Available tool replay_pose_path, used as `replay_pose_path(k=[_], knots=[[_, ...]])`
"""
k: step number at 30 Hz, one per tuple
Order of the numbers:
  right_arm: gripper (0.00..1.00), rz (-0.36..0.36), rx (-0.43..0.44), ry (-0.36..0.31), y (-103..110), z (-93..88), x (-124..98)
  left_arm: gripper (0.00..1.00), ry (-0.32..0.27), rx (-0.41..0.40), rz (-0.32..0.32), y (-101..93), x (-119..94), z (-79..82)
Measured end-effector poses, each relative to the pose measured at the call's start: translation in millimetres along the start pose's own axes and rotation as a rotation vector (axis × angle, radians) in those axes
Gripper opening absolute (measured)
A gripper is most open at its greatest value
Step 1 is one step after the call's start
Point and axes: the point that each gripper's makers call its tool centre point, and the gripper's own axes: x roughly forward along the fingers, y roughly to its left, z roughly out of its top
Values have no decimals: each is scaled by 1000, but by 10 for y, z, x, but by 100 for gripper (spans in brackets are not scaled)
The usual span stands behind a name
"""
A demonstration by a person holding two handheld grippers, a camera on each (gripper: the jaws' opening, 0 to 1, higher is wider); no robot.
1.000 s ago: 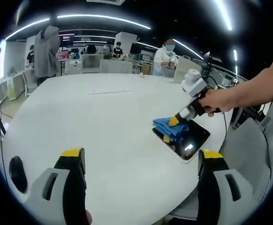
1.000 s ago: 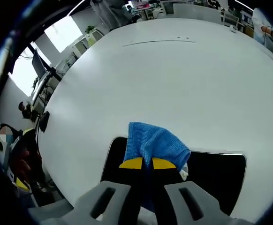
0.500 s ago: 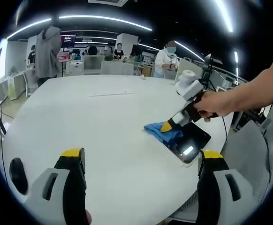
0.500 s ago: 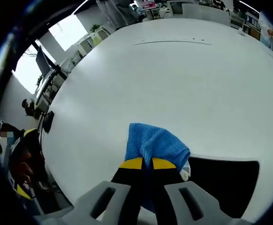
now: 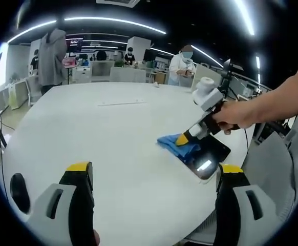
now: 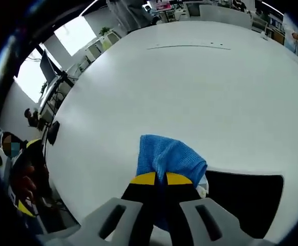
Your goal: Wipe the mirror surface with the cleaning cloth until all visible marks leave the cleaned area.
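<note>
A dark rectangular mirror (image 5: 209,156) lies flat on the white round table (image 5: 113,133), near its right edge. My right gripper (image 5: 182,139) is shut on a blue cleaning cloth (image 5: 175,144) and presses it at the mirror's left end, partly over the table. In the right gripper view the blue cleaning cloth (image 6: 168,156) bunches in front of the yellow-tipped right gripper (image 6: 160,179), with the mirror (image 6: 246,197) to the lower right. My left gripper (image 5: 154,171) hovers open over the table's near side, well apart from the mirror, holding nothing.
A person's hand (image 5: 236,114) holds the right gripper. A black oval object (image 5: 18,188) lies near the table's left edge. People (image 5: 182,62) stand beyond the far side among desks. A thin line (image 6: 189,46) marks the far tabletop.
Over the second the right gripper drew the cloth leftward across the mirror to its left end, partly onto the table. In the last half second little has moved.
</note>
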Motion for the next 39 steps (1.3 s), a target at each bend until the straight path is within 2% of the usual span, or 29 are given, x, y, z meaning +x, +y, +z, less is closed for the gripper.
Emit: replay_pose_path(k=[10,20,24,29,35,39], knots=[[0,22,11,15,38,-146,-62,99,-5,2,0,-21,13,0],[0,47,-7,47,165,-332,-123,99,-1,18,-6,-55,10,8],[0,52,-26,63,200,-404,-147,99,-20,17,2,-17,11,51],[0,53,-29,74,206,-434,-165,99,-8,32,-4,-82,7,59],[0,48,-22,57,209,-440,-166,99,-32,40,10,-96,22,126],[0,53,-27,62,205,-438,-164,99,-13,58,5,-142,47,72]])
